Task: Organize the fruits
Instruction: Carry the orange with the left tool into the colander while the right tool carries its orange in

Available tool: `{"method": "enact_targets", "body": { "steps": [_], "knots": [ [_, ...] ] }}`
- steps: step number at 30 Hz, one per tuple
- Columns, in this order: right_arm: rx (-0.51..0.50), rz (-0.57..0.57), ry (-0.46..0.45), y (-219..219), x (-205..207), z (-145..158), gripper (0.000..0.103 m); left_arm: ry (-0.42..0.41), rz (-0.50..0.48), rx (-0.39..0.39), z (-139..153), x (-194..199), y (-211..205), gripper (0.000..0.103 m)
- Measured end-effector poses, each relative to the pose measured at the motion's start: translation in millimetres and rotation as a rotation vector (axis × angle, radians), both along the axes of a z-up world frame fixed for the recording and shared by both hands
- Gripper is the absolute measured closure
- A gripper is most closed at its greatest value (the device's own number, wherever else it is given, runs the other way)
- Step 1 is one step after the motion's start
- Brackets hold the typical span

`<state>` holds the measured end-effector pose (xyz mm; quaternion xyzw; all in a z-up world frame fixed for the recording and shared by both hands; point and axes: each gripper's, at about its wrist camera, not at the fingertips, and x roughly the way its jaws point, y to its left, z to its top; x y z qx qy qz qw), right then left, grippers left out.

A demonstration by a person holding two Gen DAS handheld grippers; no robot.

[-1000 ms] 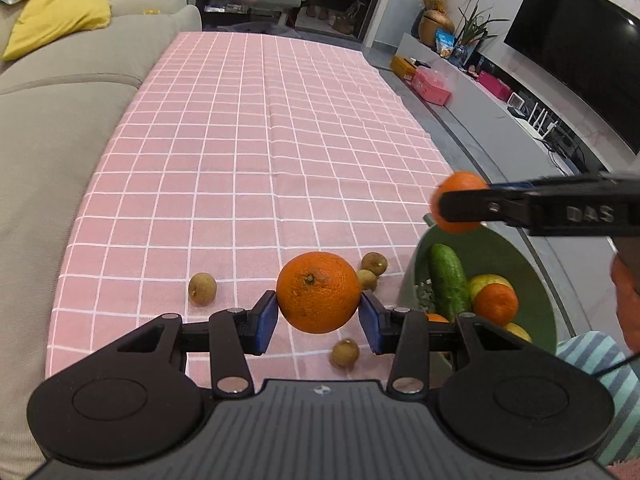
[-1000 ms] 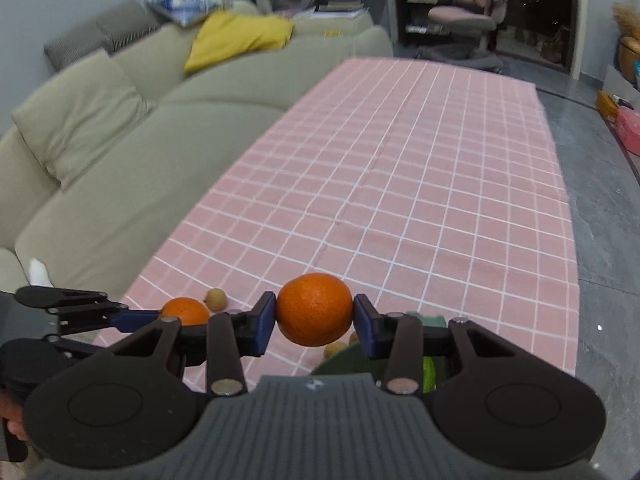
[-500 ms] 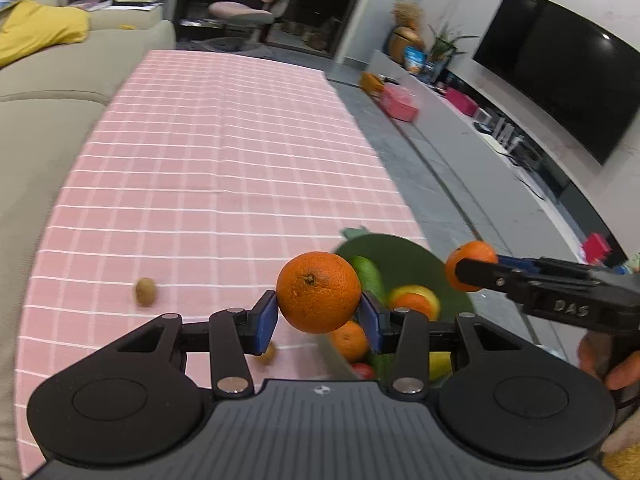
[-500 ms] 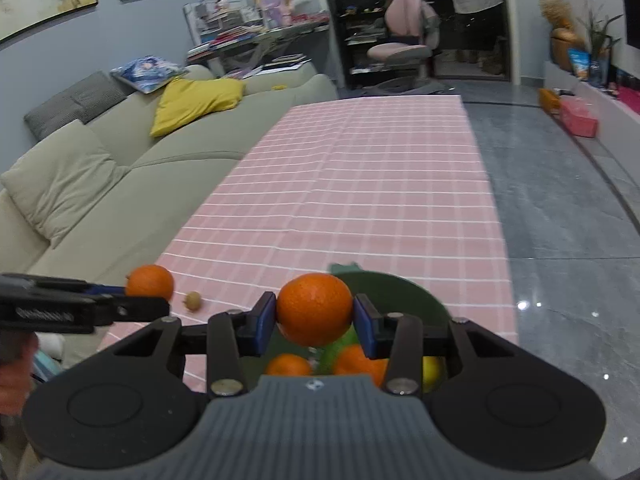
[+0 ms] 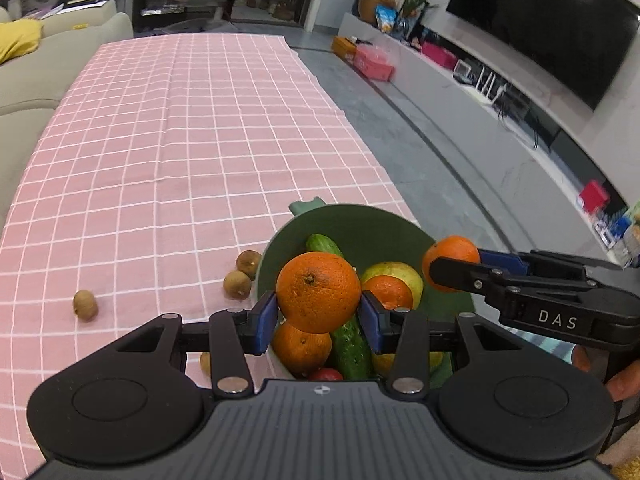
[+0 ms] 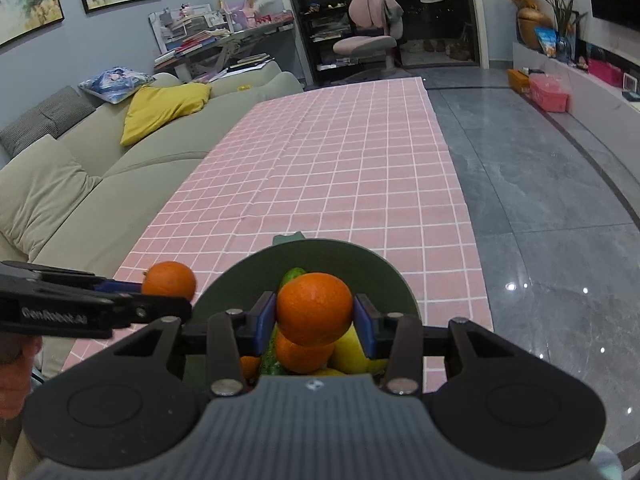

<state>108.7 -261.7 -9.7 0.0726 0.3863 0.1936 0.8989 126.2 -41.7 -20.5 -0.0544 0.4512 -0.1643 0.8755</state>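
My left gripper (image 5: 319, 316) is shut on a large orange (image 5: 318, 292) and holds it above the near left part of the green bowl (image 5: 360, 228). My right gripper (image 6: 315, 322) is shut on a smaller orange (image 6: 315, 308) above the same bowl (image 6: 320, 256). The bowl holds cucumbers (image 5: 350, 346), oranges (image 5: 387, 291), a yellow-green fruit (image 5: 400, 270) and a bit of red fruit. The right gripper's orange also shows in the left wrist view (image 5: 450, 254), over the bowl's right rim. The left gripper's orange shows in the right wrist view (image 6: 169, 280), left of the bowl.
Small brown fruits lie on the pink checked tablecloth (image 5: 180, 140) left of the bowl: two by the rim (image 5: 238, 284) and one further left (image 5: 85, 305). A beige sofa (image 6: 80, 184) runs along the table's left side. Grey floor (image 6: 540, 184) lies to the right.
Both grippers have moved over the green bowl with their oranges still held. The bowl now sits right under both sets of fingers.
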Motion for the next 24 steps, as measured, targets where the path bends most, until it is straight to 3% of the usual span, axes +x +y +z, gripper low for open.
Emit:
{"method": "enact_targets", "body": {
  "steps": [15,24],
  "knots": [
    [0.026,-0.004,0.089,4,54,-38,0.064,0.107,-0.040,0.177,-34,44,-32,0.053],
    [0.005,0.033,0.124,14,70,-52,0.064,0.133,-0.033,0.163,-40,50,-30,0.053]
  ]
}}
